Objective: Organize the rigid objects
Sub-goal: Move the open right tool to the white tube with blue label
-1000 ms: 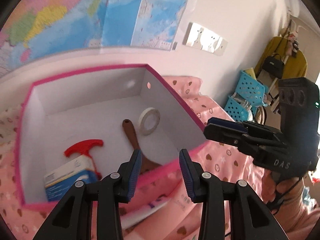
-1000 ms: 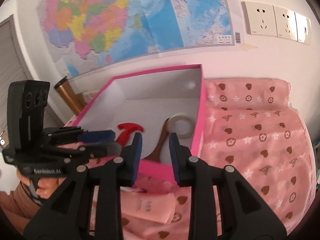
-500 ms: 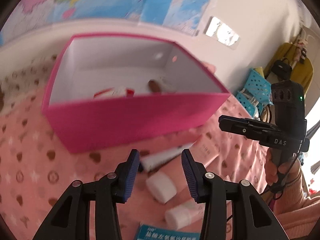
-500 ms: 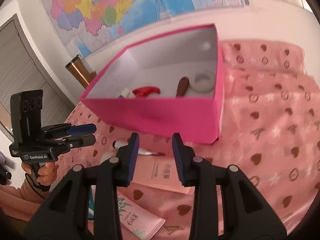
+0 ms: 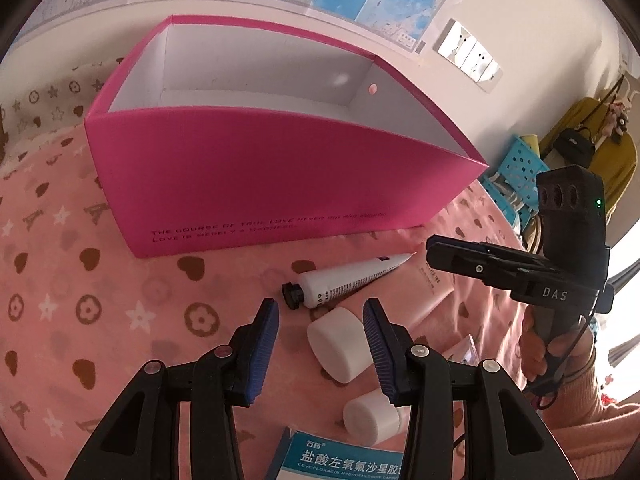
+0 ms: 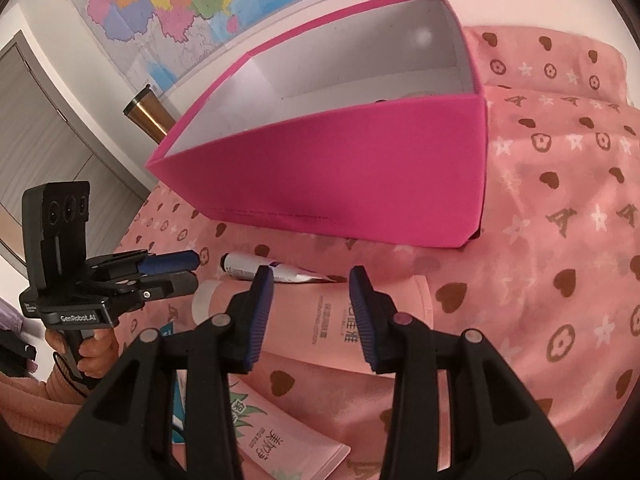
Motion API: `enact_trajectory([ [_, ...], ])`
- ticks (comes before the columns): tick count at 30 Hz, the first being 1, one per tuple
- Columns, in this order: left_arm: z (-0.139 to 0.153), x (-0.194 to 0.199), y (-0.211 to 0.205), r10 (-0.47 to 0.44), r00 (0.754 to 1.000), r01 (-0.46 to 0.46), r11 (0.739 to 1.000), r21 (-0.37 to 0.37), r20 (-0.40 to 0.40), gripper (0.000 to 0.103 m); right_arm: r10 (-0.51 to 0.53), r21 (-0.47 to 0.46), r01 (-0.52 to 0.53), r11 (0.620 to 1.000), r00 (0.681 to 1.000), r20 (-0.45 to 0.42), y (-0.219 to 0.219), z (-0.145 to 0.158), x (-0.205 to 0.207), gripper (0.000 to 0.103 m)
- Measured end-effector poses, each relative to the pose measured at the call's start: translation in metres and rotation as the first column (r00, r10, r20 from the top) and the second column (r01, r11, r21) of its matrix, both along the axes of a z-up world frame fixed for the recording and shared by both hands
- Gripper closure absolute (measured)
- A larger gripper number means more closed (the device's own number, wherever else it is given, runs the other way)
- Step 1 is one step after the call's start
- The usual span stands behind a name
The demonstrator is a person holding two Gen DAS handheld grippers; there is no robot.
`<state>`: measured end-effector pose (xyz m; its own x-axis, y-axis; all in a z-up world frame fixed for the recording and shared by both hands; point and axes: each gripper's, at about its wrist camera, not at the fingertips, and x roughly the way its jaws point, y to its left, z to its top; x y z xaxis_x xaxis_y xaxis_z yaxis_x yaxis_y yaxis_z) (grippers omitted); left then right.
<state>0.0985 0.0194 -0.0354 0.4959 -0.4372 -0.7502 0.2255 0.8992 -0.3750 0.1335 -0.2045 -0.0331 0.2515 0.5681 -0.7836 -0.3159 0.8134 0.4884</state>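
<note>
The left claw (image 5: 320, 330), spread apart and empty, hovers with the white cap (image 5: 340, 342) of a pink tube directly between its fingers. That tube runs away to the right, toward the empty, spread right claw (image 6: 310, 300), in front of the pink box (image 5: 260, 184).

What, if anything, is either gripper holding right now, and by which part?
Nothing is held. The left gripper is open above a white cap; the right gripper is open above a pink tube.

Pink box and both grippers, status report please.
Left gripper open over white cap. Right gripper open above pink tube. Pink box behind, unobstructed.
</note>
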Motion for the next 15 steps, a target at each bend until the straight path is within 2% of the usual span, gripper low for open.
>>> enact_trajectory([
  [9,-0.008,0.005,0.003,0.014,0.999,-0.014,1.0,-0.011,-0.031,0.058,0.003,0.001,-0.003,1.0,0.999,-0.048,0.004,-0.017,0.017,0.061],
  [15,-0.01,0.008,-0.003,0.006,0.999,-0.007,1.0,-0.017,-0.032,0.058,0.024,-0.014,-0.025,1.0,0.998,-0.05,0.004,-0.015,0.01,0.059],
])
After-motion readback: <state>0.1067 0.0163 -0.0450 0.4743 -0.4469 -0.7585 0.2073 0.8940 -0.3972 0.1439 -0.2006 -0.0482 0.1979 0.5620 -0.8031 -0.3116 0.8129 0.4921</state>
